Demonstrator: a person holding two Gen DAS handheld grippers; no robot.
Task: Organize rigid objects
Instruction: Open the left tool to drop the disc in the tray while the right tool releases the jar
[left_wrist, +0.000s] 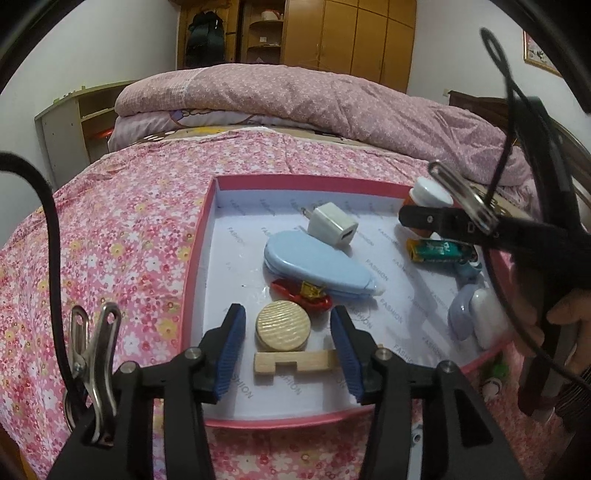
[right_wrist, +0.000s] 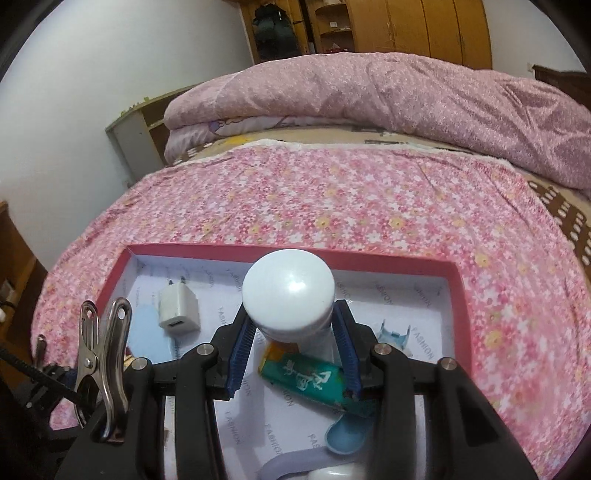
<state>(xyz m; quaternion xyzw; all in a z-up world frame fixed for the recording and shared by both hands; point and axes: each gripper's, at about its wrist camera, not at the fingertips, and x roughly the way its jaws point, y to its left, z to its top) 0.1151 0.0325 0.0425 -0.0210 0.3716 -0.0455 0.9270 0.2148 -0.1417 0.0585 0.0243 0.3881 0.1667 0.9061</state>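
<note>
A pink-rimmed box (left_wrist: 207, 236) with white lining lies on the bed. My left gripper (left_wrist: 287, 314) hangs open over its near end. A notched wooden piece (left_wrist: 291, 363) lies flat between the pads, and a round wooden disc (left_wrist: 283, 325) lies just beyond it. My right gripper (right_wrist: 293, 314) is shut on an upright bottle with a white cap (right_wrist: 288, 295), held above the box (right_wrist: 458, 295). In the left wrist view that bottle (left_wrist: 430, 192) and right gripper (left_wrist: 413, 218) are at the box's far right.
Also in the box are a white USB charger (left_wrist: 332, 223), a light blue oval case (left_wrist: 317, 266), a red clip (left_wrist: 301, 295), a green lighter (right_wrist: 306, 376) and lilac and white items (left_wrist: 476, 317). A folded quilt (left_wrist: 314, 96) lies behind on the floral sheet (left_wrist: 110, 240).
</note>
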